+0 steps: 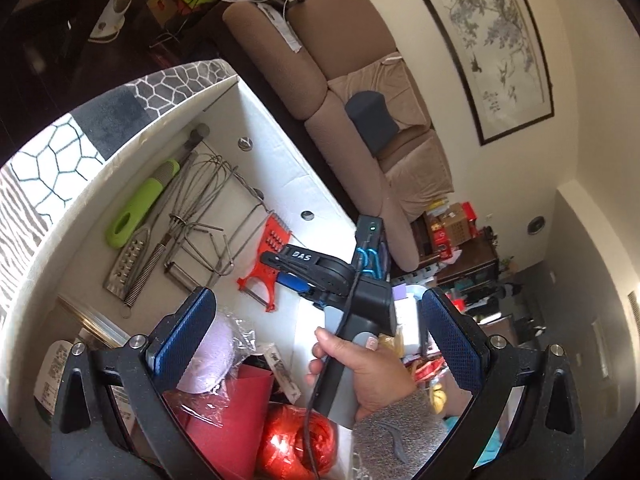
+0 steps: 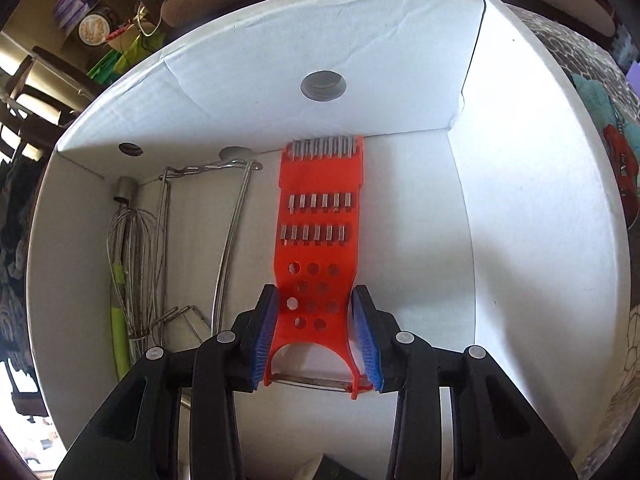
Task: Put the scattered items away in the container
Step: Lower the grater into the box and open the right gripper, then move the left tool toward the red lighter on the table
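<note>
The box [image 2: 520, 208] is the landmark; the grater-peeler [image 2: 318, 248] lies flat on its floor, toothed end against the far wall, near the middle; the whisk [image 2: 132, 248] and wire tools [image 2: 232, 216] lie left of it, toward the box's left wall; the right gripper [image 2: 316, 336] stands at the grater-peeler's near end, 1 finger on each side.

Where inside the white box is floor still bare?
Bare floor lies between the red grater and the box's right wall. The left side is crowded: whisk, wire racks and green-handled tool lie close together.
</note>
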A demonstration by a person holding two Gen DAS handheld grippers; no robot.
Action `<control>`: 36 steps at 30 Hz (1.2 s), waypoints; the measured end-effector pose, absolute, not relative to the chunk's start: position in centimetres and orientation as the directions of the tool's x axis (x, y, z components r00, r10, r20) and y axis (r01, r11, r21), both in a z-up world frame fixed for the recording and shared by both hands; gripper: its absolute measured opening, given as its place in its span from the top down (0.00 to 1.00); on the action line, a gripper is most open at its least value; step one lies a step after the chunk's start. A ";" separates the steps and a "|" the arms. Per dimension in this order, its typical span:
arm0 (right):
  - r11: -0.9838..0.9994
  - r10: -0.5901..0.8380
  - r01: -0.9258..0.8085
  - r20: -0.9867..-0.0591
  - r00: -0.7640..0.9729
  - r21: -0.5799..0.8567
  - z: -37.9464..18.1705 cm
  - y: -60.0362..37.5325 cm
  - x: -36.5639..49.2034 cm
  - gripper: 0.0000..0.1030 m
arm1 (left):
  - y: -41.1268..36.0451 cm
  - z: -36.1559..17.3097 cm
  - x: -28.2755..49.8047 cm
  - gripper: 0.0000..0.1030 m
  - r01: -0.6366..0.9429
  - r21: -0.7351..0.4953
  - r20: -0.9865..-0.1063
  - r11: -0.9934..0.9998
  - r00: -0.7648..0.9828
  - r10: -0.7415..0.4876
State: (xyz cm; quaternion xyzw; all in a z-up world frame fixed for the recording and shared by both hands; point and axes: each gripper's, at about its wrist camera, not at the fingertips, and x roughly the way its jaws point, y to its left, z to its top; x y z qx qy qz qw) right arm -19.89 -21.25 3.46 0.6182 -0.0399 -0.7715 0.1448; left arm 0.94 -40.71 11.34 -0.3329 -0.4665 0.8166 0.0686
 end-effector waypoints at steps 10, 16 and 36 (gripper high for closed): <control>-0.929 -0.311 0.284 -0.918 -0.246 0.239 8.7 -20.3 -18.7 0.61 | -39.3 11.6 0.3 0.00 0.248 -0.677 -0.611 -0.693 -0.715 0.341; -0.902 -0.356 0.351 -0.893 -0.275 0.251 11.8 -20.1 -17.4 0.58 | -37.9 12.0 -0.1 0.01 0.230 -0.637 -0.636 -0.736 -0.697 0.332; -0.830 -0.457 0.509 -0.804 -0.380 0.230 17.9 -12.4 -7.5 0.32 | -34.4 12.9 -0.8 0.00 0.241 -0.418 -0.733 -0.876 -0.659 0.169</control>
